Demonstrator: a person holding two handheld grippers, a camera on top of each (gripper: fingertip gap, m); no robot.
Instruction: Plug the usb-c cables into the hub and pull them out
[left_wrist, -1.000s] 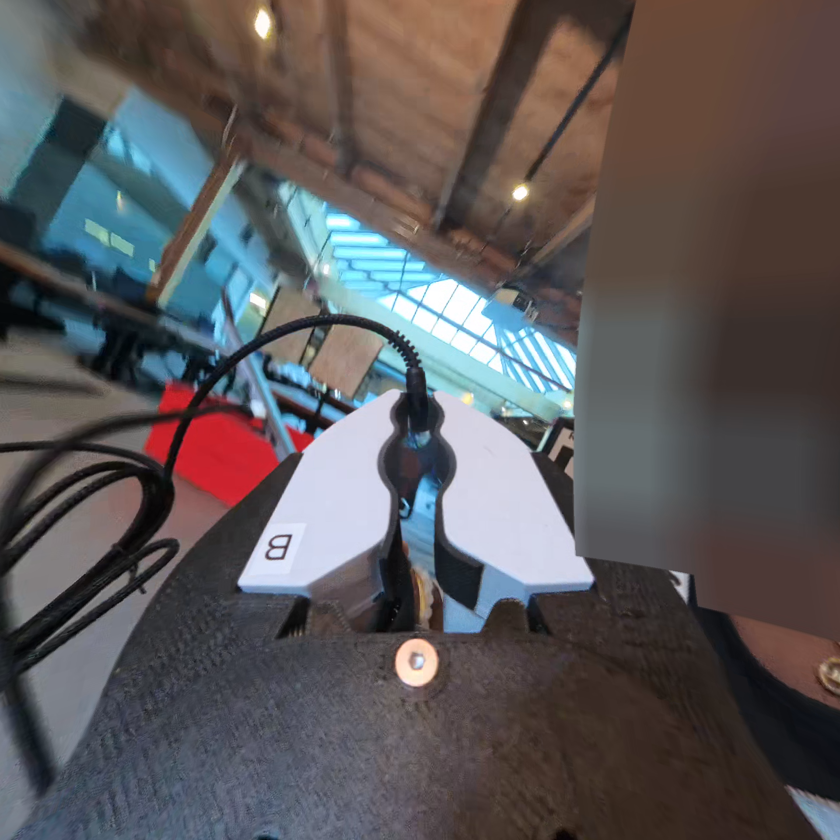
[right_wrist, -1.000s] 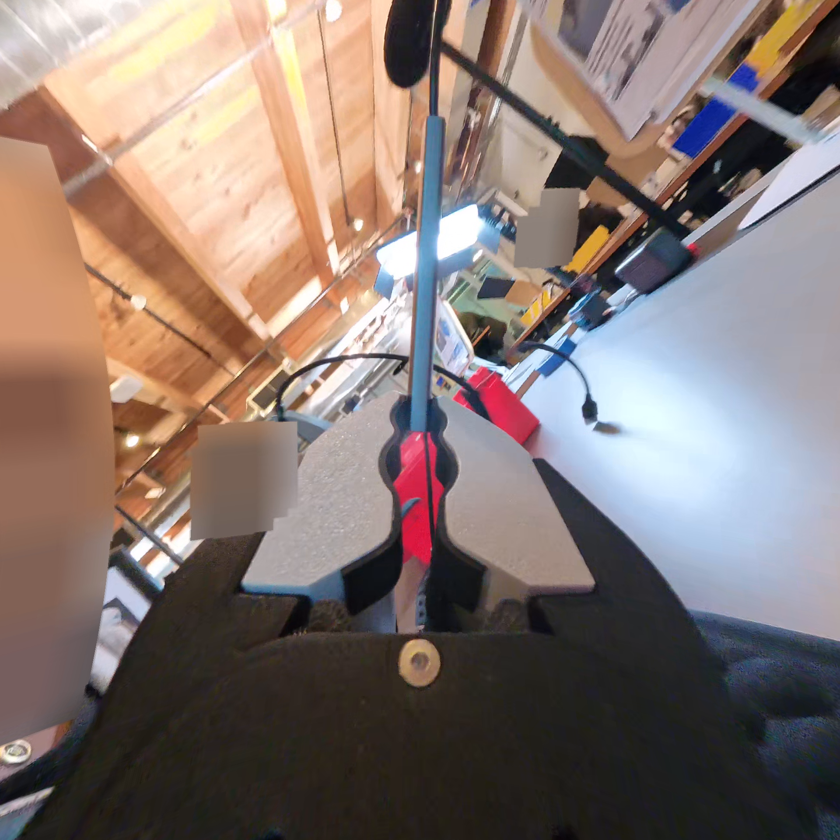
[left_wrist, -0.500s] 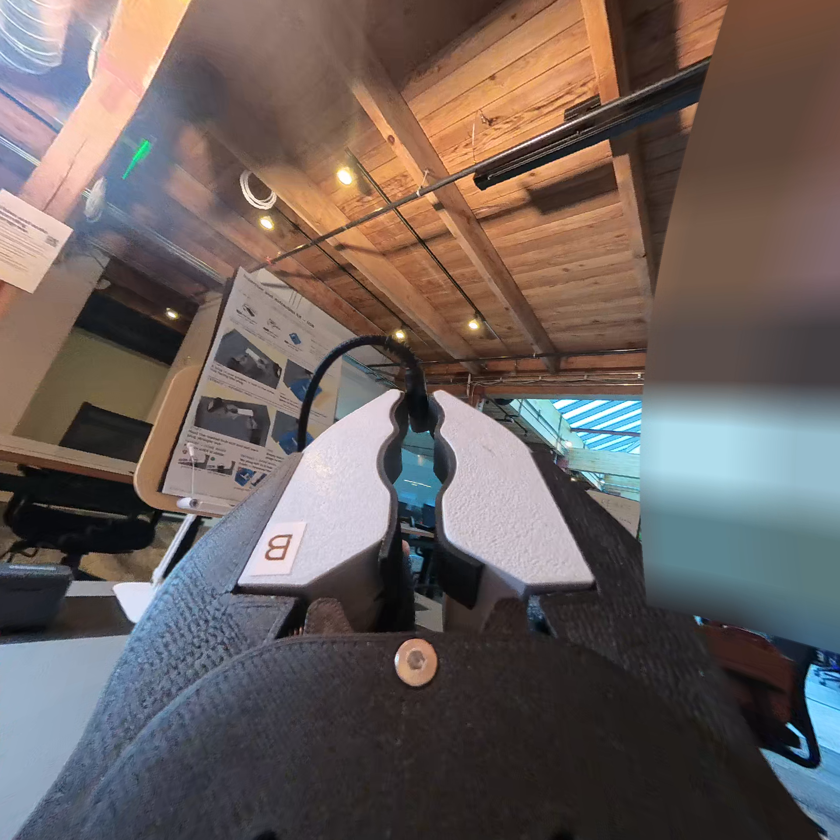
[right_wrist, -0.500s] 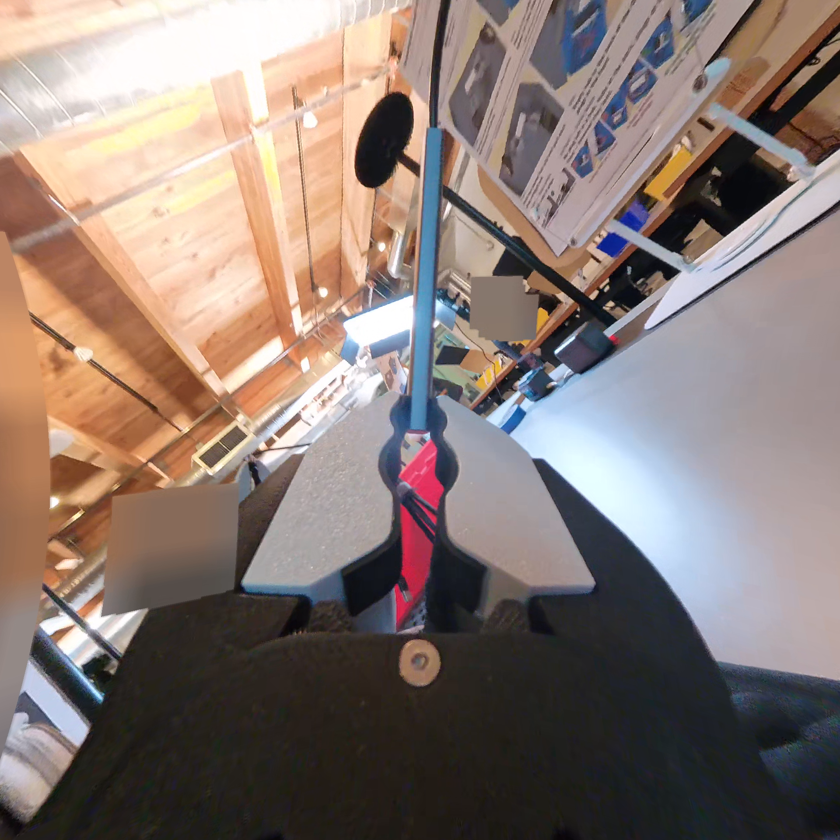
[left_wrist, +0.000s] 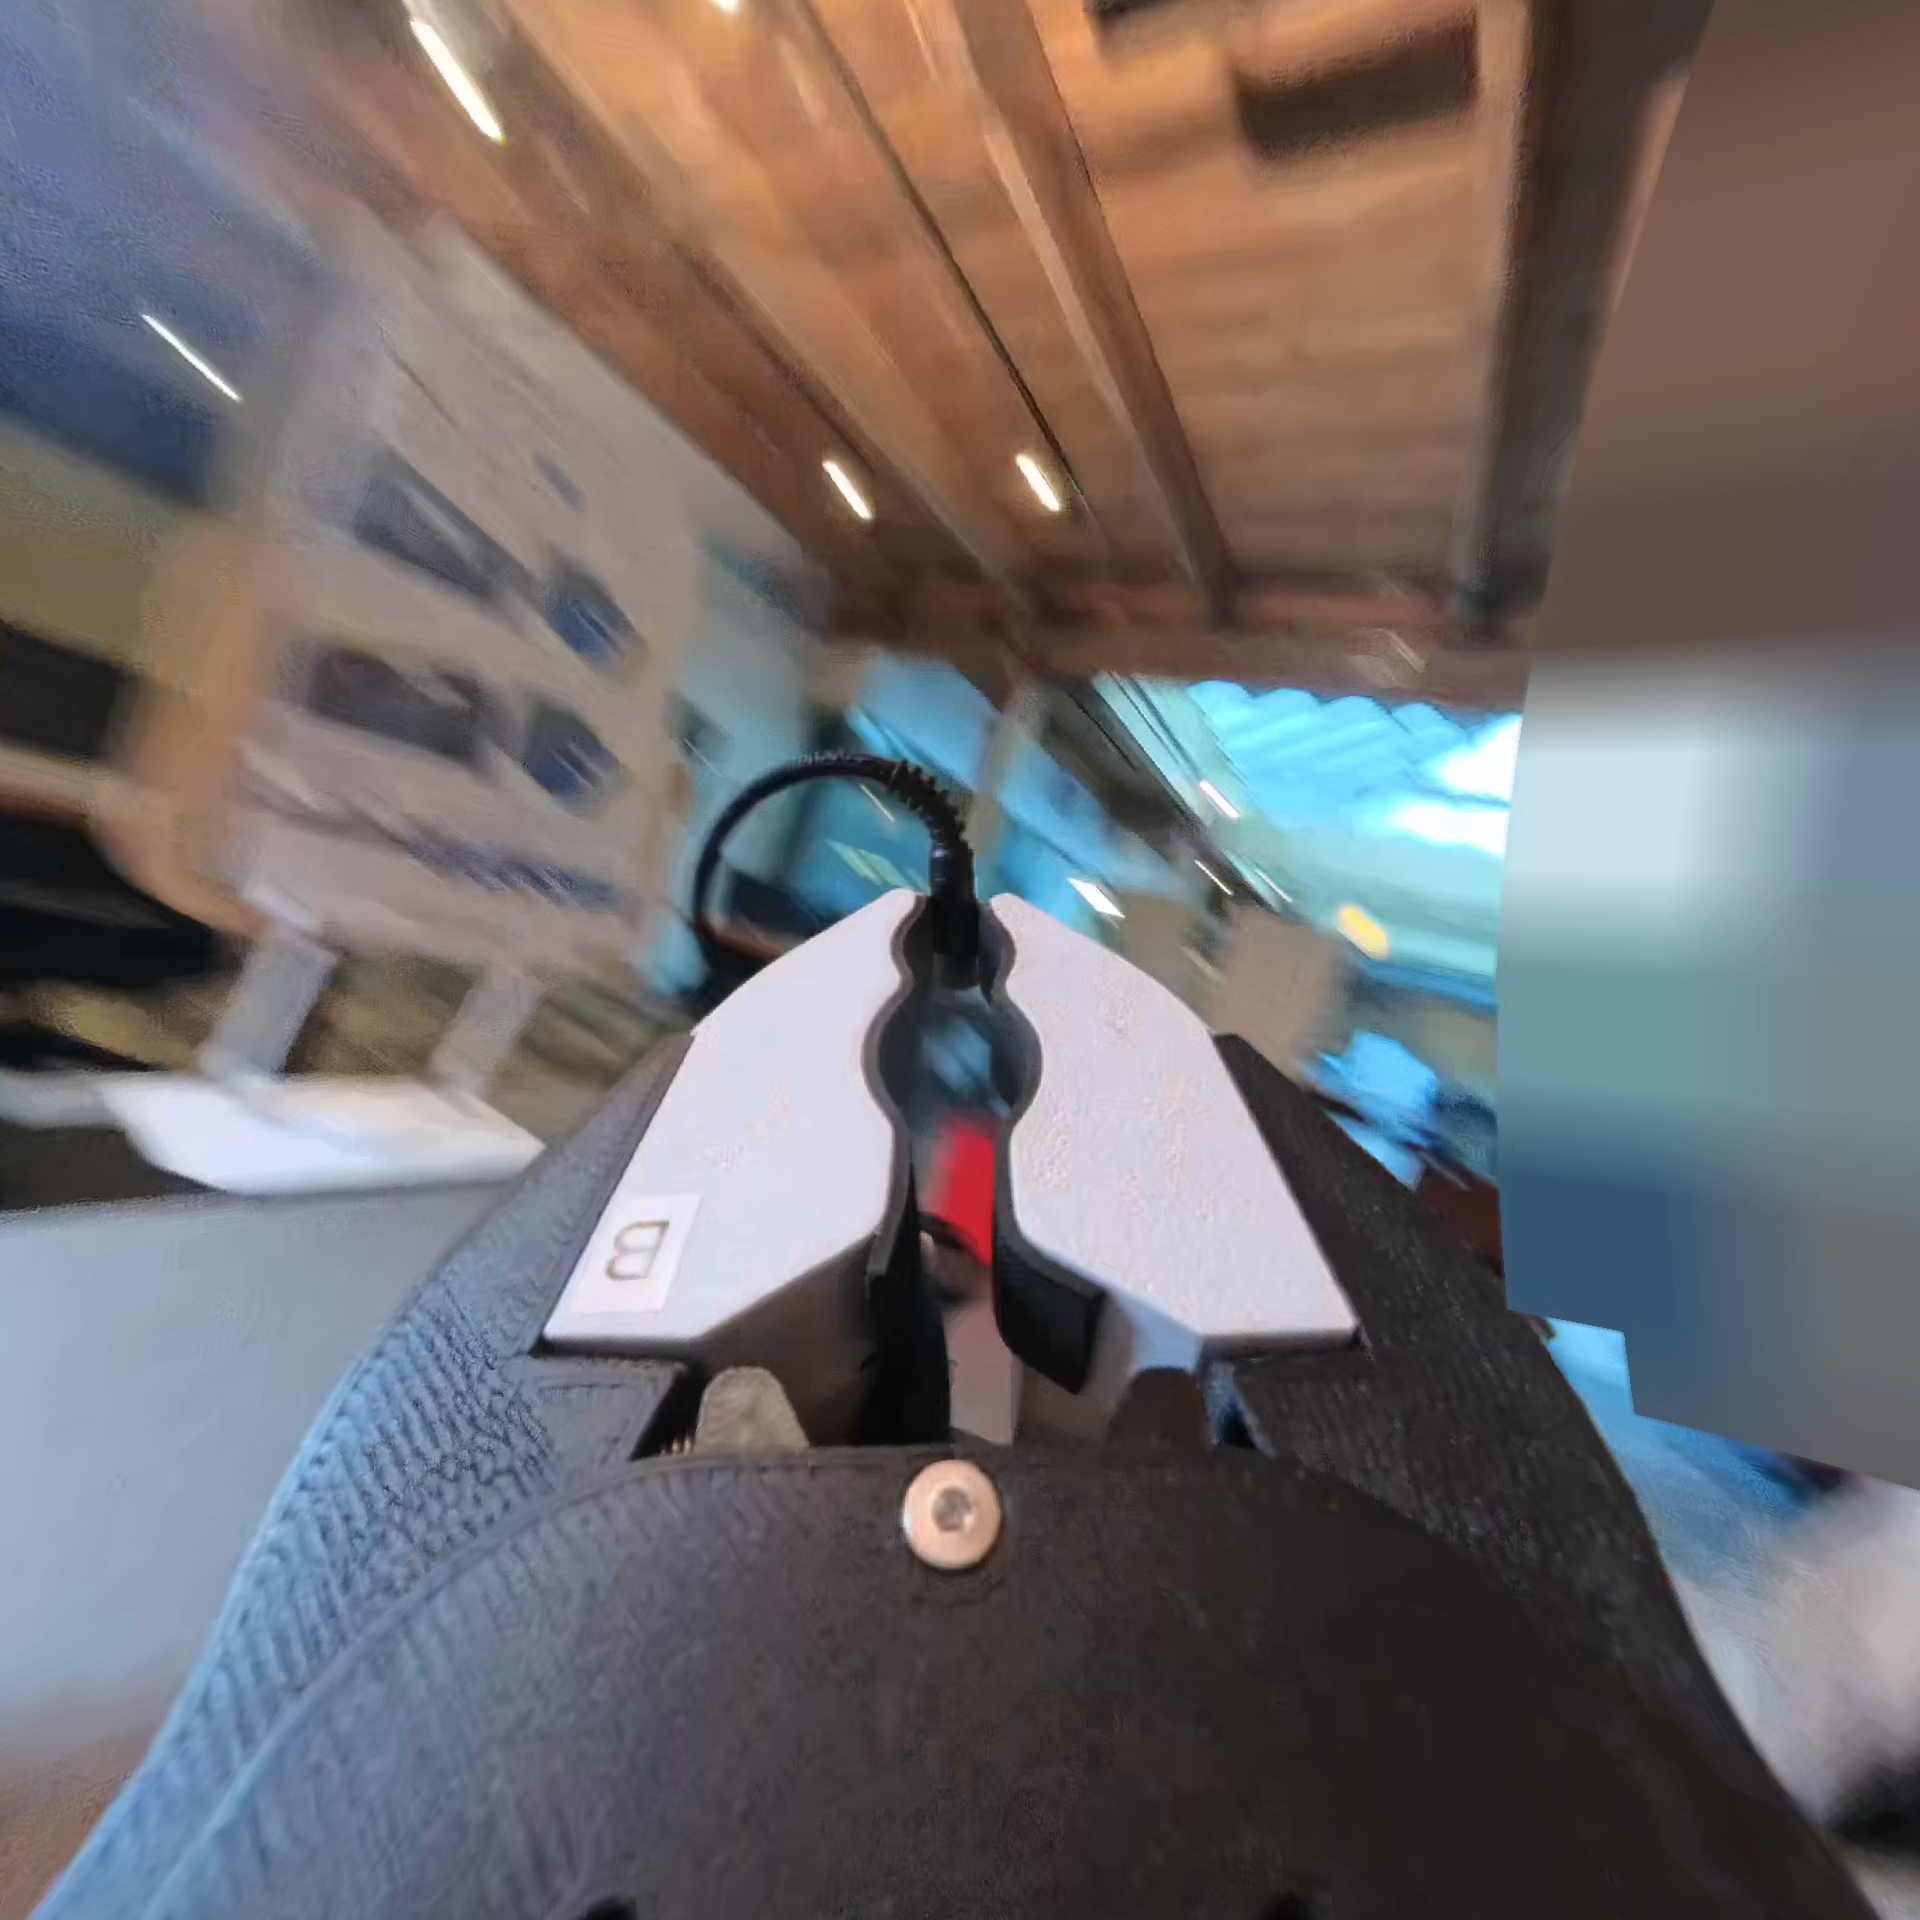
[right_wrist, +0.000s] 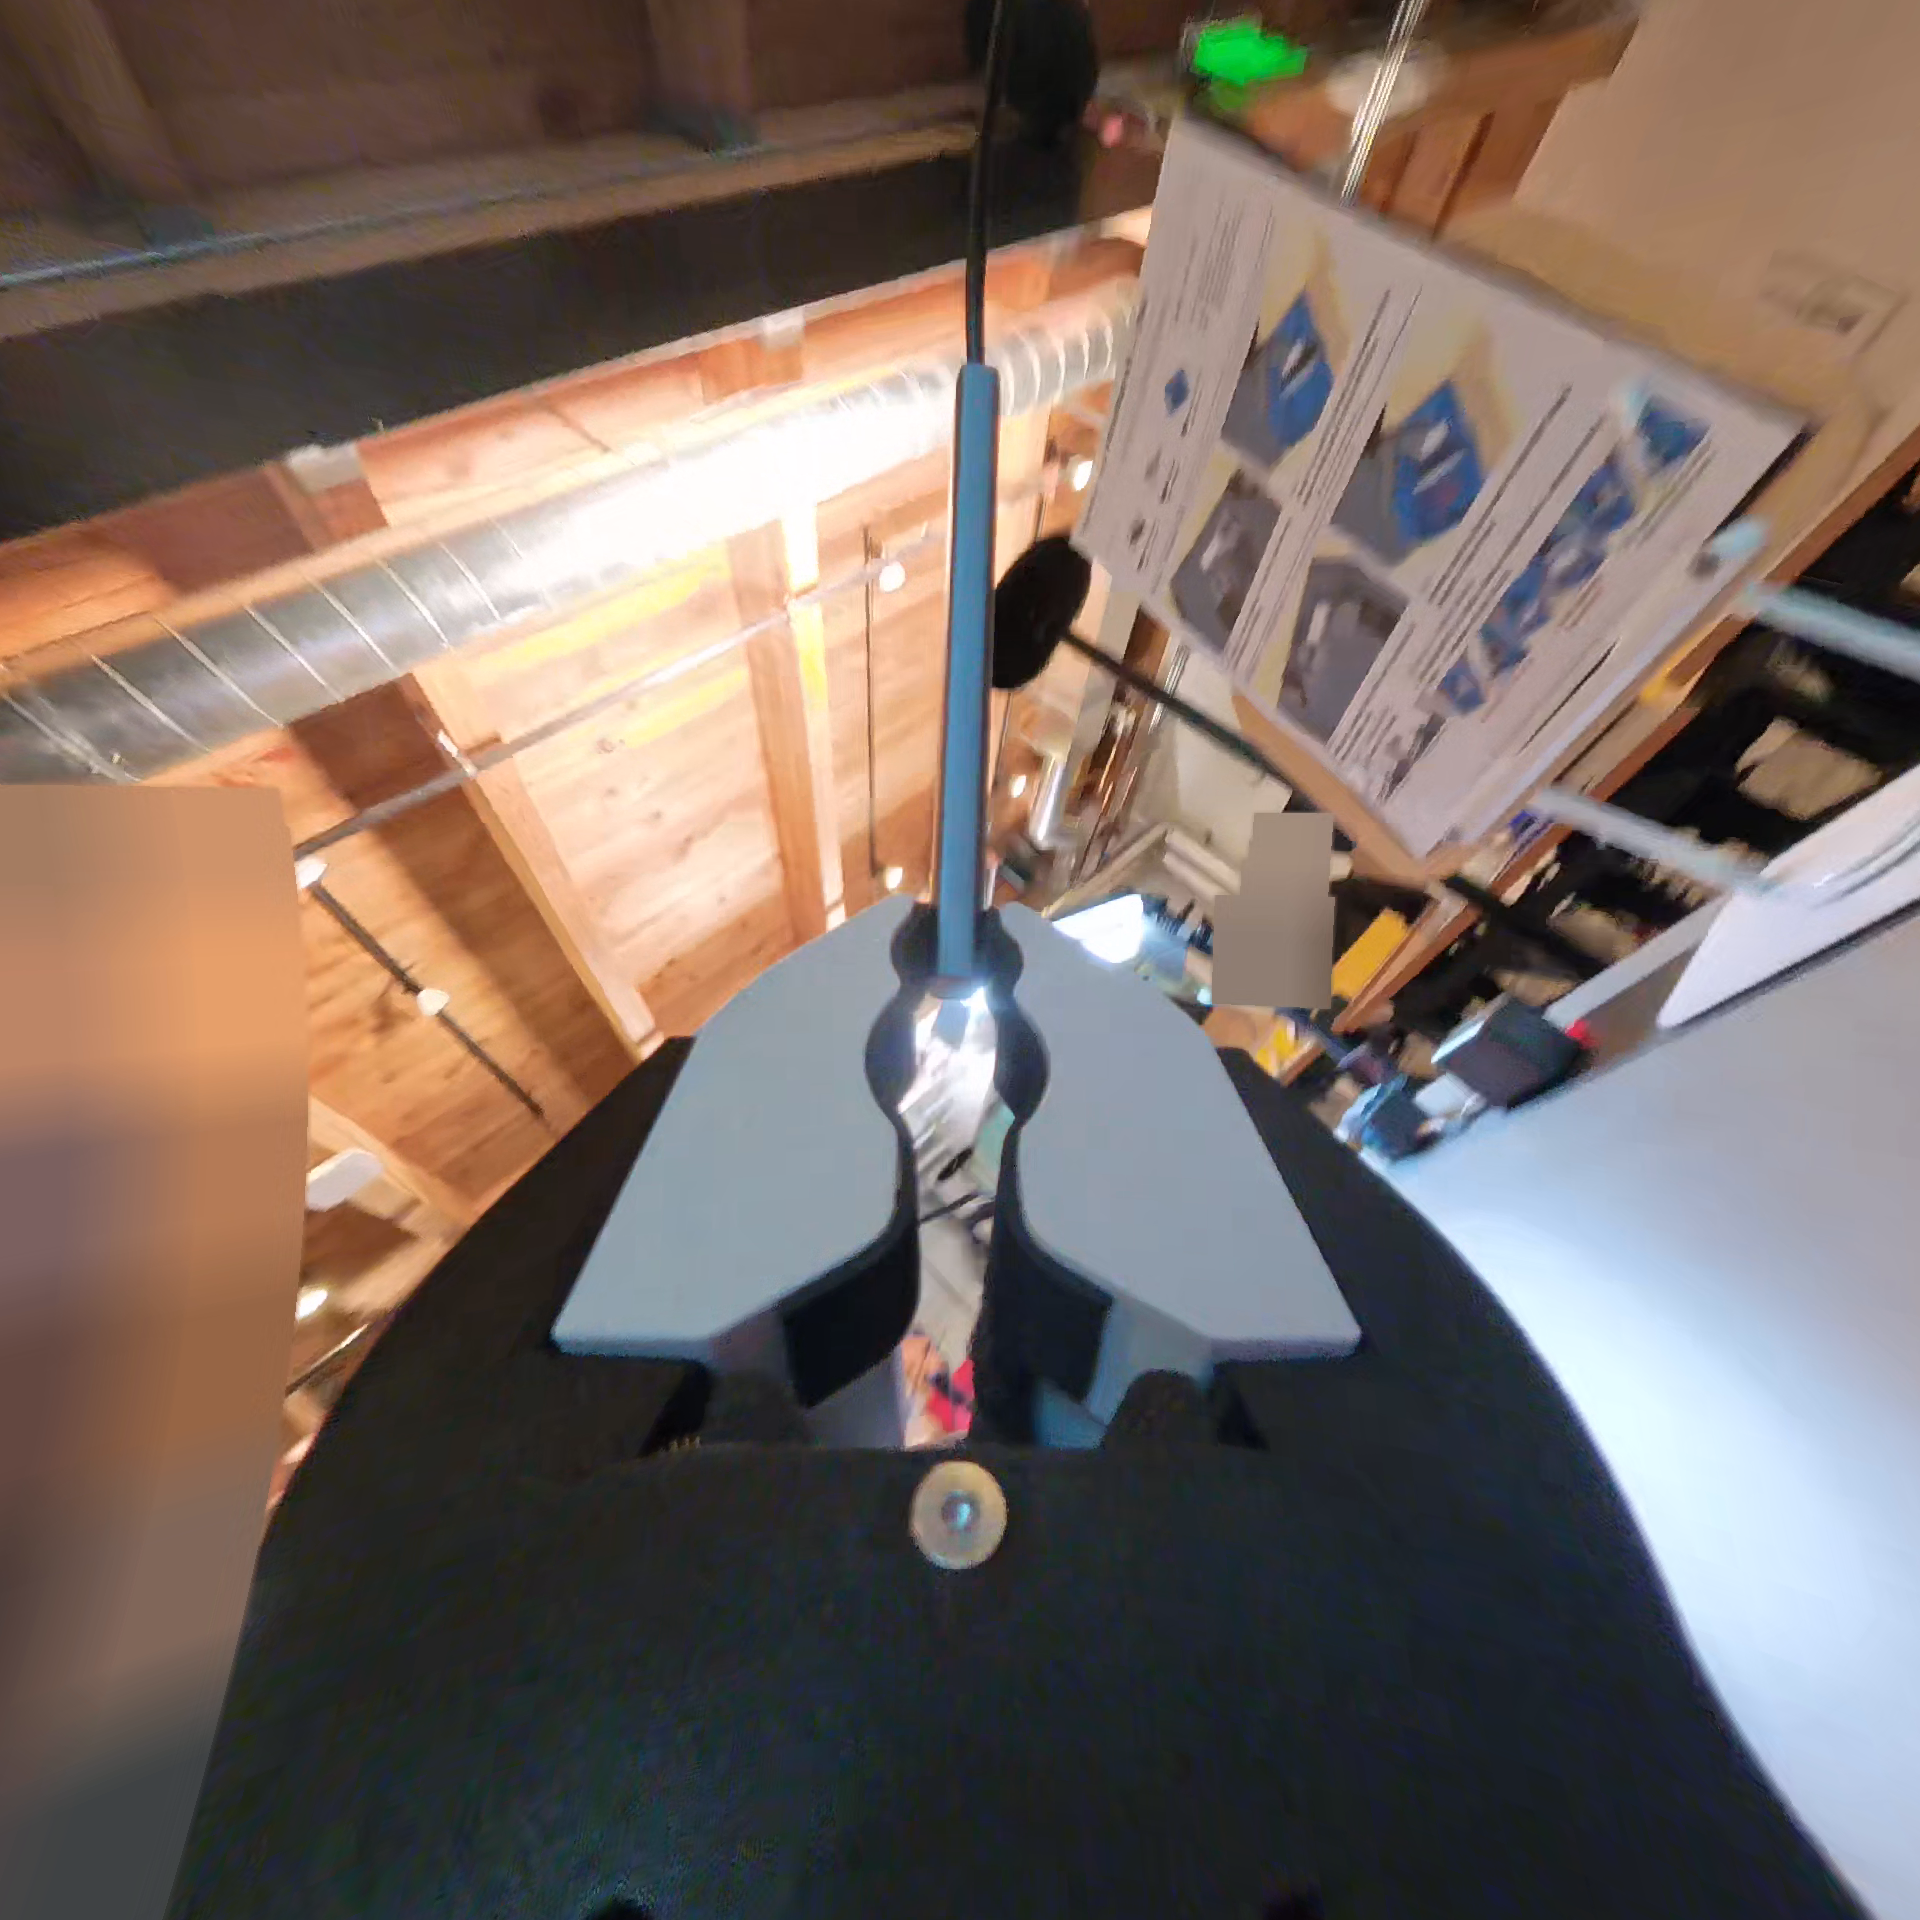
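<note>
In the left wrist view my left gripper (left_wrist: 954, 920) is shut on the plug of a black braided usb-c cable (left_wrist: 951, 883). The cable arcs up and to the left from the fingertips, and the plug's metal tip is hidden. In the right wrist view my right gripper (right_wrist: 956, 935) is shut on the thin grey-blue hub (right_wrist: 966, 665). The hub is seen edge-on and sticks straight out past the fingertips. The hub's own black lead (right_wrist: 979, 187) runs on from its far end. Both grippers point upward toward the wooden ceiling, and neither view shows the other gripper.
A white table (right_wrist: 1662, 1299) lies to the right in the right wrist view and at the lower left in the left wrist view (left_wrist: 156, 1403). A poster board (right_wrist: 1403, 499) on a stand is at the upper right. The left wrist view is motion-blurred.
Both grippers keep their grip. The left view has swung sideways and is now blurred, with something red showing in the finger gap. The right view has tilted further toward the ceiling and poster.
</note>
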